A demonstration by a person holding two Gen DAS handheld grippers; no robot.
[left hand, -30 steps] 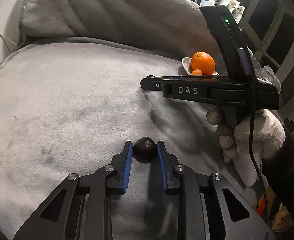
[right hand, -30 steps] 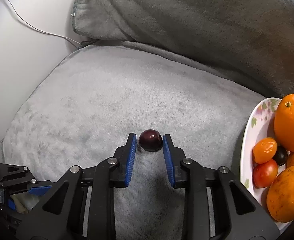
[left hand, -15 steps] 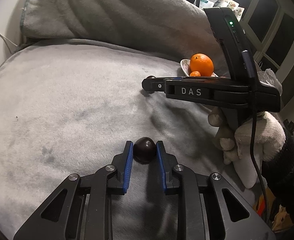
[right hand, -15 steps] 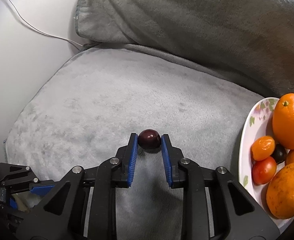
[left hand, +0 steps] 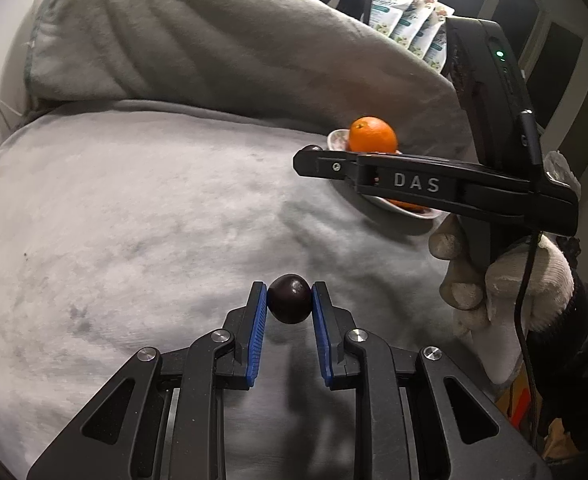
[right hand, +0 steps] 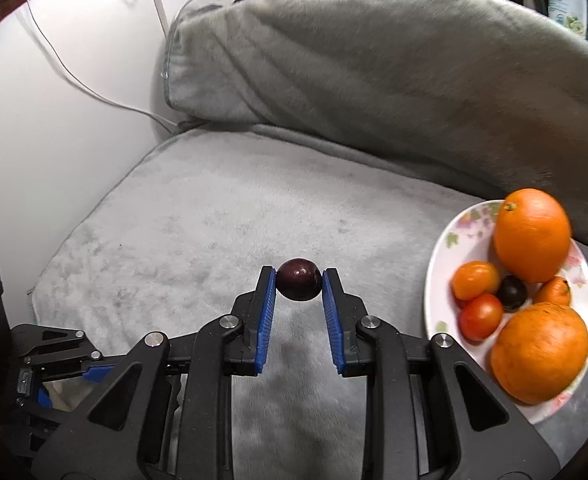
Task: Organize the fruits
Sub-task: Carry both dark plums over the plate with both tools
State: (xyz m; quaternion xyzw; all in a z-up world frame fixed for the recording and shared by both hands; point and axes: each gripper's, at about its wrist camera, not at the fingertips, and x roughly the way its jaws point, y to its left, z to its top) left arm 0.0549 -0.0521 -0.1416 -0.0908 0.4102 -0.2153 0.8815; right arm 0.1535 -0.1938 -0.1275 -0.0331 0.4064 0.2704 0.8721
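At the far left of the right wrist view, a white wall (right hand: 54, 128) with a thin cable (right hand: 78, 80) running down it was seen, and beside it a grey plush cushion (right hand: 222, 216) with a folded grey blanket (right hand: 374, 64) heaped along its back edge. In the left wrist view, the left gripper (left hand: 290, 300) was seen clenched on a dark plum (left hand: 289, 298), the fruit pinched between the blue pads at the fingertips and held just above the cushion (left hand: 134, 216). Further right in that view, the right gripper (left hand: 314, 156) was seen from the side, carried by a hand in a white knit glove (left hand: 506, 276) with a dark sleeve (left hand: 586, 344) behind it; its black body (marked with the letters DAS) crossed in front of a floral plate (left hand: 336, 138) bearing a large orange (left hand: 373, 135). In the right wrist view, the right gripper (right hand: 299, 285) was likewise seen clamped on a second dark plum (right hand: 299, 284), gripped at its sides by the blue pads over the grey cushion. To its right, the floral plate (right hand: 450, 236) rested on the cushion near the blanket, and on it were gathered the large orange (right hand: 532, 234), a second large orange (right hand: 540, 352), a small orange tomato (right hand: 474, 280), a red tomato (right hand: 481, 316), a small dark plum (right hand: 512, 292) in the middle, and a small orange citrus fruit (right hand: 554, 292) partly hidden.
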